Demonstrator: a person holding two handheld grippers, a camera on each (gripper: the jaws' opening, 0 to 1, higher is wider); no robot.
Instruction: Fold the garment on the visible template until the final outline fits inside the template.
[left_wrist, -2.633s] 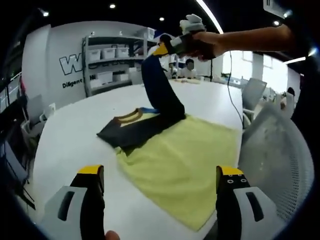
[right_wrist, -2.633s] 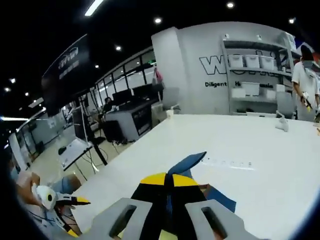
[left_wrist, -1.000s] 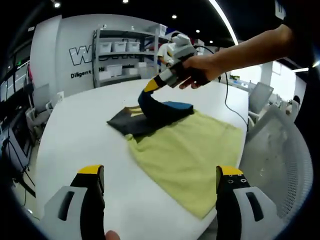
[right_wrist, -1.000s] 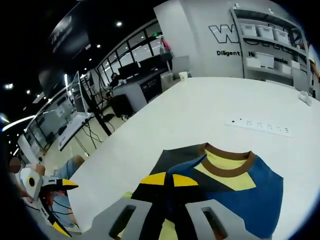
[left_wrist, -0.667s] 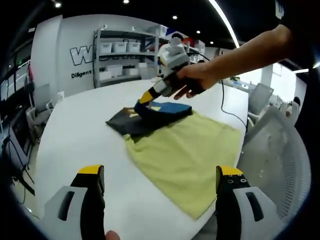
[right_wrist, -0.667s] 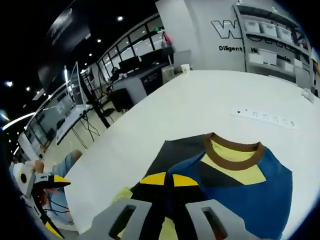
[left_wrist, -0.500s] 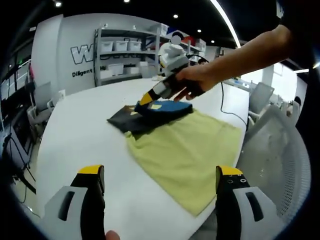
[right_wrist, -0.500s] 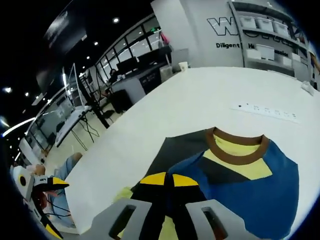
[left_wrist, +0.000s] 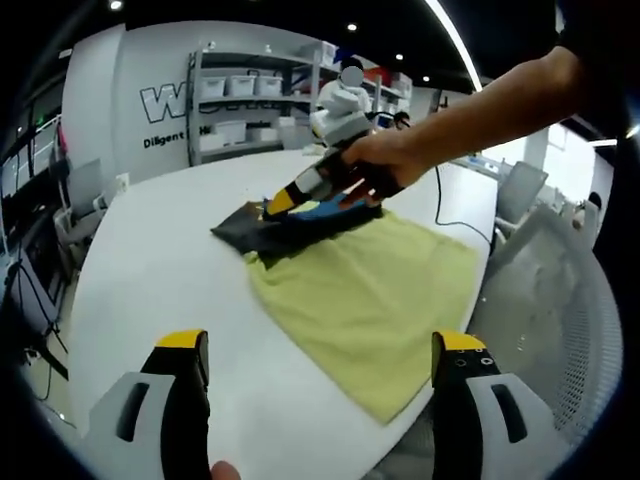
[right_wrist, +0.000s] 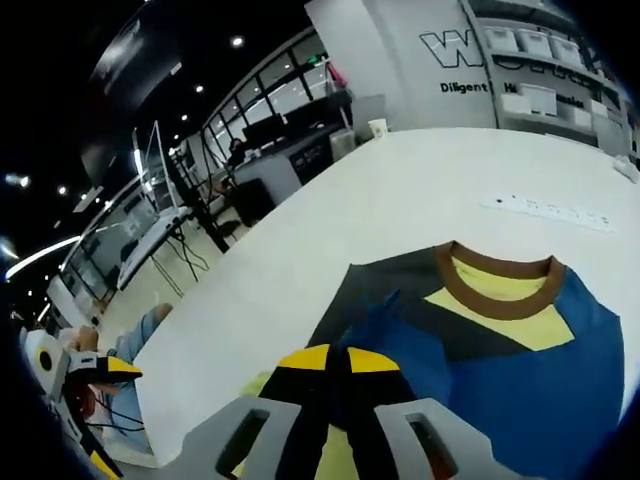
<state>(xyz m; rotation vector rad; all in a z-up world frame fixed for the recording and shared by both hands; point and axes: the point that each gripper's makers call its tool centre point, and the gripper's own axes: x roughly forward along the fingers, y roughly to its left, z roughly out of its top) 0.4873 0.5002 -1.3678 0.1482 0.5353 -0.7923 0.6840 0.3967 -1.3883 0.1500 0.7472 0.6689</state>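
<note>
Garment (right_wrist: 500, 340), blue and dark with a brown collar, pinched at one fold by the right tongs (right_wrist: 330, 362), jaws closed tight on the cloth. Lies on the far edge of the yellow template (left_wrist: 365, 290), partly off it, on the white desk (left_wrist: 150, 270).

Right tongs (left_wrist: 272, 206) low over the cloth, nose tipped down toward the desk. Left tongs (left_wrist: 315, 345) wide open, holding nothing, hanging back near the desk edge, well apart from the cloth.

Best way to do this step, likely: lay the held fold down flat, smooth and slow, then let go only when the edge sits straight. Good to pull the bundle more onto the yellow sheet too.

Hand (left_wrist: 380, 160) wrapped around the right tongs, arm stretched long across the desk from the right side.
</note>
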